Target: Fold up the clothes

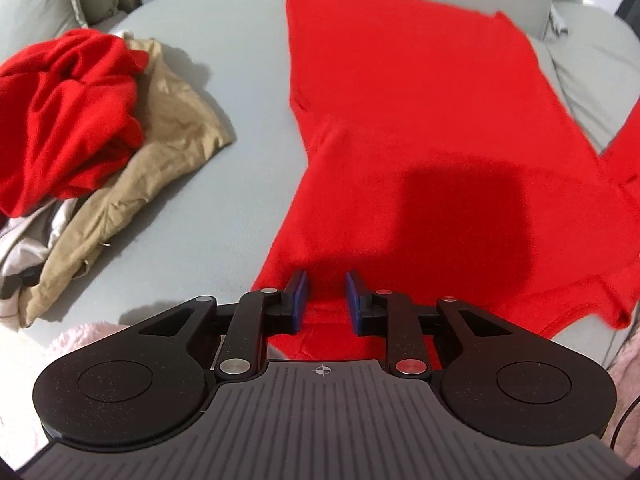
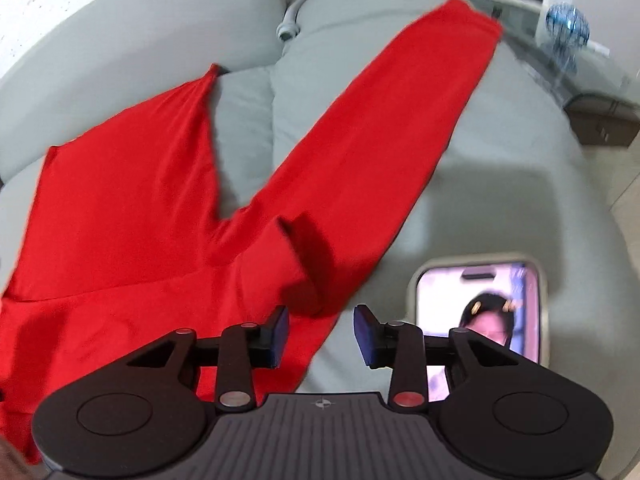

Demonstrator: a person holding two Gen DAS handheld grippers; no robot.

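Observation:
A red long-sleeved garment (image 1: 400, 100) lies spread flat on the grey sofa cushion (image 1: 240, 60). My left gripper (image 1: 326, 294) points down at its near edge. The jaws stand a little apart, with red cloth showing in the gap and no pad pressing on it. In the right wrist view the garment (image 2: 120, 220) fills the left side, and one long sleeve (image 2: 380, 120) stretches to the upper right. A small raised fold (image 2: 304, 264) sits just ahead of my right gripper (image 2: 322, 326), which is open. Its left finger is over red cloth, its right finger over grey cushion.
A heap of crumpled clothes lies on the sofa's left side: a red piece (image 1: 68, 116), a beige one (image 1: 160, 128), white cloth (image 1: 28, 248). A phone (image 2: 480, 312) with a lit screen lies beside my right gripper. A glass table (image 2: 580, 60) stands past the sofa's far right.

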